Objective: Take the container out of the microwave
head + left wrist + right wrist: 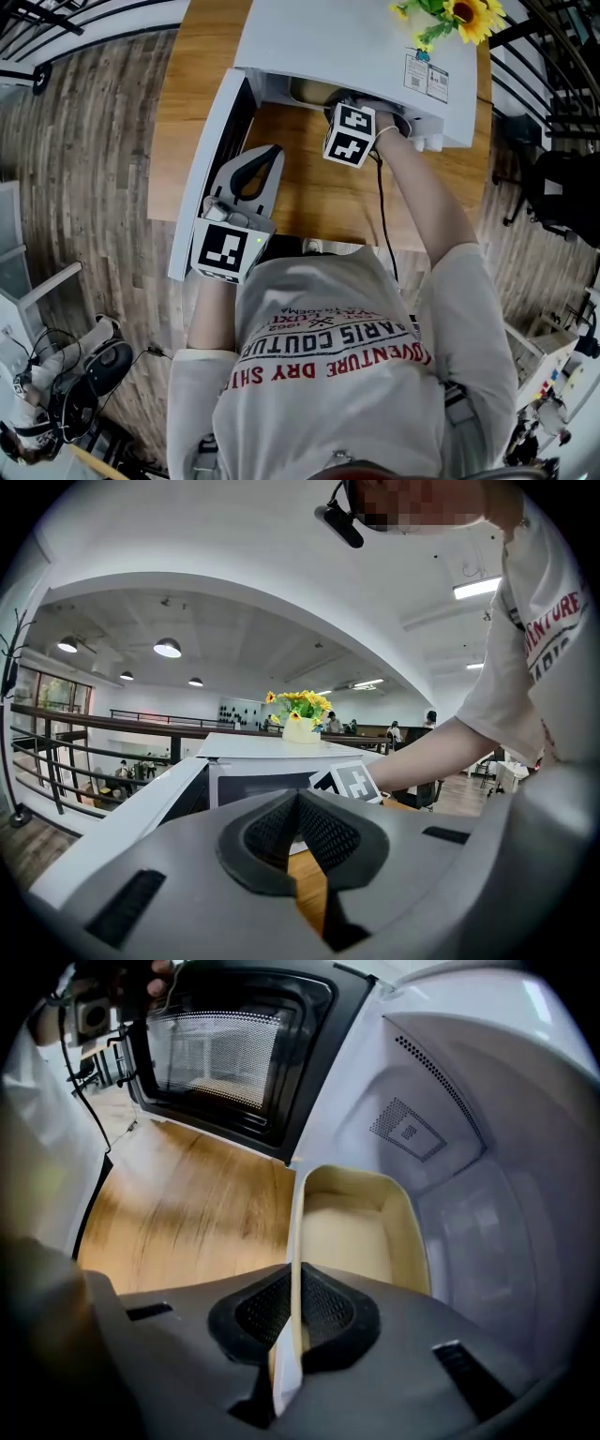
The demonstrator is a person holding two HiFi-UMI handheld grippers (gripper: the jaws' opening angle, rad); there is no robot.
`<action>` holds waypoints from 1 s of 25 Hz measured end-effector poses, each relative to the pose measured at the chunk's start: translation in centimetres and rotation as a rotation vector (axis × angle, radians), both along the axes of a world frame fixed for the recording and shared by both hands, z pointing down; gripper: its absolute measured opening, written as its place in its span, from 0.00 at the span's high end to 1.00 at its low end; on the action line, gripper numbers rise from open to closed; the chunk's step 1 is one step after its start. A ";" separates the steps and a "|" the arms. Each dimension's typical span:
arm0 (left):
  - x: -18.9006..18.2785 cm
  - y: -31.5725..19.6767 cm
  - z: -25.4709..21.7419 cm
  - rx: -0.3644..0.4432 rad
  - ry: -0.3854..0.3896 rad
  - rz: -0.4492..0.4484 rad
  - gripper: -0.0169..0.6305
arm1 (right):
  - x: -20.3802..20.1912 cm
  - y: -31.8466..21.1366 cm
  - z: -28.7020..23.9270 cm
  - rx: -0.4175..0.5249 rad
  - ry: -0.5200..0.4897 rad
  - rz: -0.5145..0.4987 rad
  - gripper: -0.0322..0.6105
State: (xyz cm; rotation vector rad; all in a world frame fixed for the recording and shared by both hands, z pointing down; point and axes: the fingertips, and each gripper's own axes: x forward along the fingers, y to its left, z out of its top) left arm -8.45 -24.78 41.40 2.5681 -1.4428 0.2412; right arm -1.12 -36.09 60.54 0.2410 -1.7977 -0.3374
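Cream plastic, stiff-walled and probably light, the container (pixel 356 1232) sits just inside the microwave (pixel 450 1119) at its open mouth, where my right gripper (pixel 296 1288) is closed tight on its thin near wall, a sound hold, though the smooth rim may slip.

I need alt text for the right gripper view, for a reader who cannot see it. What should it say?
The right gripper has its jaws shut on the near wall of a cream container inside a white microwave. Its door stands open at upper left, above a wooden table.
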 end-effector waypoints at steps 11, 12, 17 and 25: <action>0.0 1.3 -0.8 0.025 -0.013 -0.013 0.95 | 0.8 4.1 -3.1 -0.001 -0.116 0.040 0.90; -0.1 1.5 -0.9 0.027 -0.014 -0.016 0.95 | 0.8 4.6 -3.6 0.007 -0.134 0.043 0.90; -0.7 2.9 -1.0 0.040 -0.025 -0.012 0.95 | 0.3 7.9 -5.5 0.016 -0.242 0.046 0.90; -0.1 5.0 -2.6 0.089 -0.040 -0.009 0.95 | 1.1 13.3 -10.6 0.075 -0.523 0.142 0.90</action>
